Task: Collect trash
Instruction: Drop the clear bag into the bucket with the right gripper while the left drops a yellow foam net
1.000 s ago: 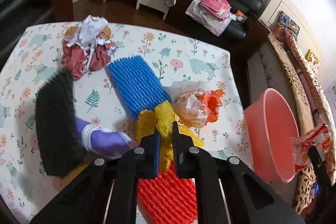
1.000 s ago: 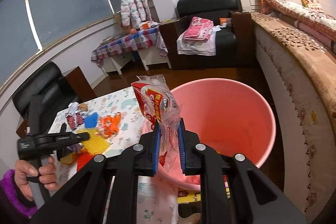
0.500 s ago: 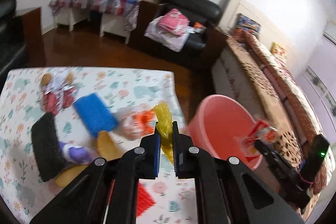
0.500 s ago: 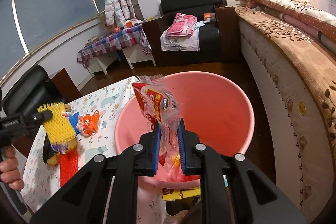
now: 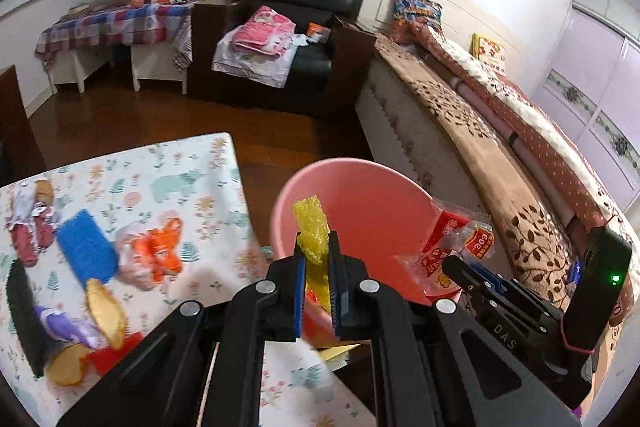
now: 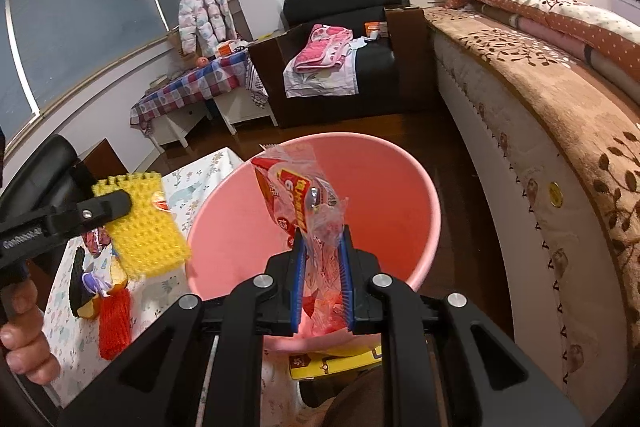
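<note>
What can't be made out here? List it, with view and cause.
- Pink bucket bottom: right wrist view, behind right gripper and snack wrapper.
- Yellow box print: cut off by bucket.
- Yellow foam net lower end: left wrist view, hidden by left gripper.

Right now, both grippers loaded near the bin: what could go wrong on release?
1. The yellow foam net in the left gripper hangs at the pink bucket rim, partly over the table; dropped here, it may land outside.
2. The crinkly snack wrapper in the right gripper is light and could cling to the pads or flutter past the rim.
</note>
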Demonstrator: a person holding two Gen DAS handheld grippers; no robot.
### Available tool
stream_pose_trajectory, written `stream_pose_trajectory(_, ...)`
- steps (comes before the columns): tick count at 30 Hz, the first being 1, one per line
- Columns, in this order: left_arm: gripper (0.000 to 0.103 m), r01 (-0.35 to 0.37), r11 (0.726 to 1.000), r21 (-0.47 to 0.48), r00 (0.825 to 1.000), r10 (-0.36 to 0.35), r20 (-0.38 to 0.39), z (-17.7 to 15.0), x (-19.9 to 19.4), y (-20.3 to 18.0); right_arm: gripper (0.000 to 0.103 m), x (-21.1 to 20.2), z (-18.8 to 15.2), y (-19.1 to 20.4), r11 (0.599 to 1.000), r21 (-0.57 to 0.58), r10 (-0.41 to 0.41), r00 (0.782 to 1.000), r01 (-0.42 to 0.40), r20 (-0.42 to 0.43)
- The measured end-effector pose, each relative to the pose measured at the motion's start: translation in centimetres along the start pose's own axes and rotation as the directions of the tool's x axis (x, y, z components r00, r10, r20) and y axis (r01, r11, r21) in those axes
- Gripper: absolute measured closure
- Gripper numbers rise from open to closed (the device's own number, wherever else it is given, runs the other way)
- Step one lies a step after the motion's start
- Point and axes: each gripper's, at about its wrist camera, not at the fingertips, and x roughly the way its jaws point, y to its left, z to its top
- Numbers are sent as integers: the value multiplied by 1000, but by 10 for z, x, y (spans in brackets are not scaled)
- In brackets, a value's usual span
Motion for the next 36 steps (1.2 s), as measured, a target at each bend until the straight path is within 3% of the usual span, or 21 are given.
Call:
stream_pose_trajectory(8, 94, -7, 1000, 28, 999, 8, -33, -1, 25, -17, 87, 5, 0, -9, 1000, 26, 1, 1000, -1, -6)
stream_pose_trajectory(10, 88, -5, 1000, 29, 999, 6, -38, -2, 26, -18, 87, 7, 0, -11, 1000, 29, 0, 1000, 0, -11)
stream_pose_trajectory(12, 65, -1, 1000, 24, 999, 2, -43, -3, 27, -18, 87, 8, 0, -12, 999, 33, 2, 1000, -2, -16)
stream_pose_trajectory(13, 60, -1, 1000, 14, 999, 2, -44, -3, 27, -17, 87, 9, 0, -12, 999, 33, 2, 1000, -1, -18)
stream_pose_trajectory(16, 59, 11, 1000, -1, 999, -11, -45, -3, 26, -15, 87, 10, 0, -12, 999, 34, 4, 1000, -3, -24)
stream_pose_trajectory(21, 58, 10, 1000, -12, 999, -10, -41, -3, 21, -10, 65, 11, 1, -15, 998, 59, 16, 1000, -15, -20)
stream_pose_trajectory(23, 58, 8, 1000, -15, 999, -8, -38, -4, 19, -8, 63, 10, 2, -15, 998, 65, 14, 1000, -13, -14)
stream_pose_trajectory(36, 58, -42, 998, -50, 999, 42, -12, -15, -4, 14, 62, -8, -4, 7, 1000, 3, 9, 1000, -9, 26)
